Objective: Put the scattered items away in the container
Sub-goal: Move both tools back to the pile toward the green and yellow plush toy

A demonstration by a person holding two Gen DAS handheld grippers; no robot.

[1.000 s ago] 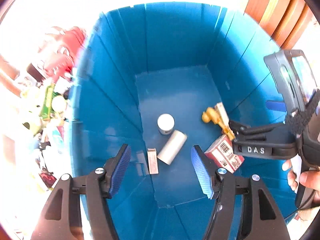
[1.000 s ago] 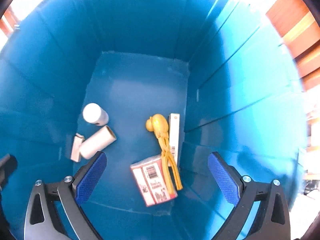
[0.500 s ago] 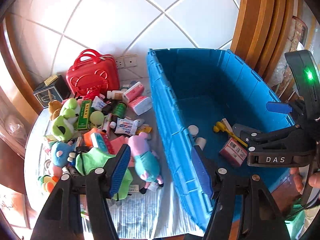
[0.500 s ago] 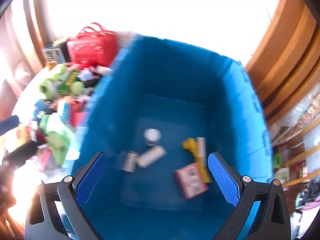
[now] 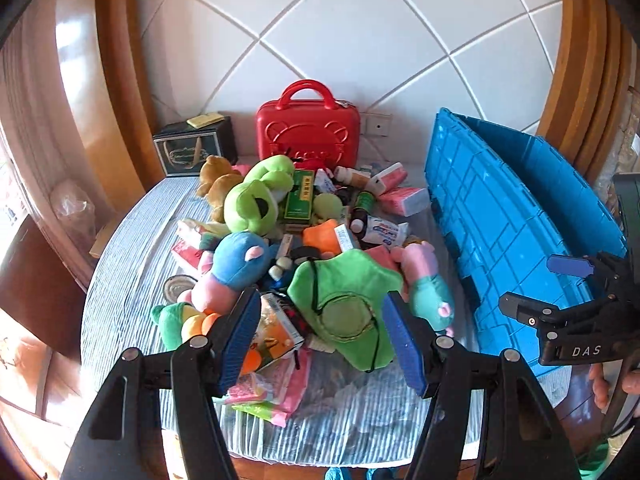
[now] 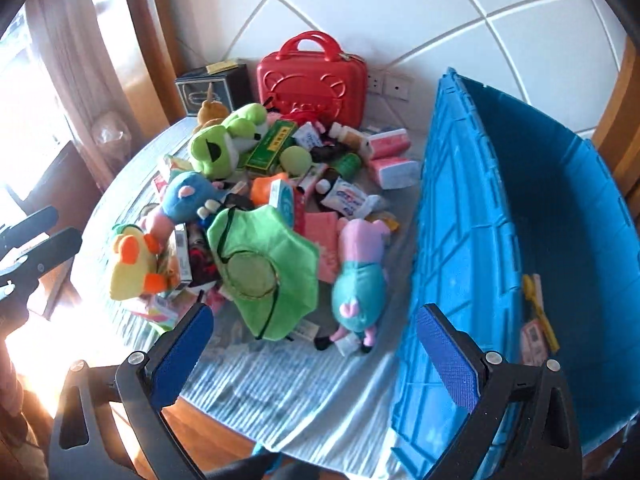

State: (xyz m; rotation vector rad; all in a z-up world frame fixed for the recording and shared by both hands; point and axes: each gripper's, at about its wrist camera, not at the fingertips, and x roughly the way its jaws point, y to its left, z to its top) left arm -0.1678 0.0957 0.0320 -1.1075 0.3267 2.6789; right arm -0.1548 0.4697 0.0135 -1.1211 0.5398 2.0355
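A heap of scattered items lies on the striped cloth [image 5: 132, 240]: a green floppy hat [image 5: 344, 300] [image 6: 264, 264], a pink and teal pig plush [image 5: 424, 284] [image 6: 360, 276], a green frog plush [image 5: 256, 200] [image 6: 216, 144], a blue plush [image 5: 240, 256], small boxes and bottles. The blue crate [image 5: 500, 220] [image 6: 460, 240] stands to the right of the heap. My left gripper [image 5: 320, 332] hangs open above the hat, holding nothing. My right gripper [image 6: 316, 356] is open and empty over the cloth's near edge, between the pig plush and the crate wall.
A red carry case [image 5: 308, 132] and a black box [image 5: 192, 148] stand at the back against the tiled wall. A yellow toy [image 6: 536, 300] and a red packet [image 6: 534, 340] lie inside the crate. Wooden frames flank both sides.
Both grippers have swung left from above the crate's inside to above the heap of items. Both sets of jaws stayed as they were, empty.
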